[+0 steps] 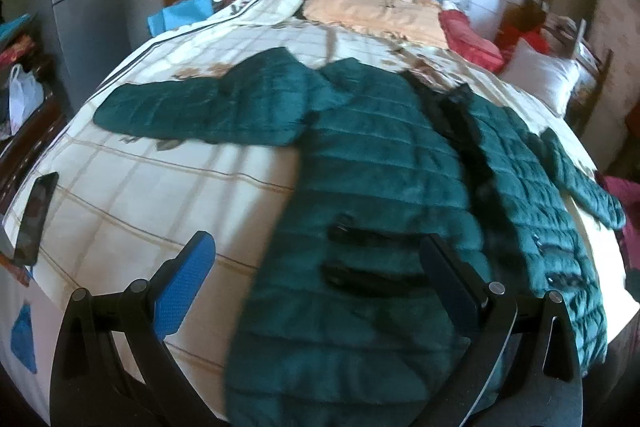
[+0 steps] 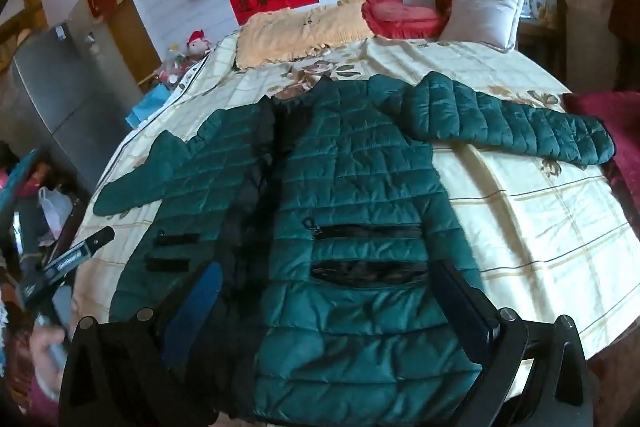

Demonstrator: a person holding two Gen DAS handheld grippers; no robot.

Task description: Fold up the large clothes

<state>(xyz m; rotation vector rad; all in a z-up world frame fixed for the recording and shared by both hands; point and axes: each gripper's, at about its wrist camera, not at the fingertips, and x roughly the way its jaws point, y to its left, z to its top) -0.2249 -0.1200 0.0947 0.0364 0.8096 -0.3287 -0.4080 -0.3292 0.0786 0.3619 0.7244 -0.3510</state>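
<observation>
A dark green quilted jacket (image 2: 352,187) is laid out front-up on the bed (image 2: 540,227), its zip line running up the middle and both sleeves spread out to the sides. The hem lies nearest the cameras, the collar towards the pillows. The left sleeve (image 1: 200,107) is stretched across the checked cover, and the right sleeve (image 2: 516,123) reaches towards the bed's edge.

The left tool (image 1: 316,267) is held spread wide above the hem, near the pocket zips, with nothing between its fingers. The right tool (image 2: 328,291) is likewise spread wide over the lower front, and no cloth is pinched. Whether either tool touches the fabric cannot be told.

The step in hand is judged to be the very start: the garment is flattened, but no fold has been made. For the next move, a sleeve or a side panel probably needs to be pinched at its edge and carried across the zip line. The padded cloth is thick and slippery, so a deep, firm bite is likely called for.
</observation>
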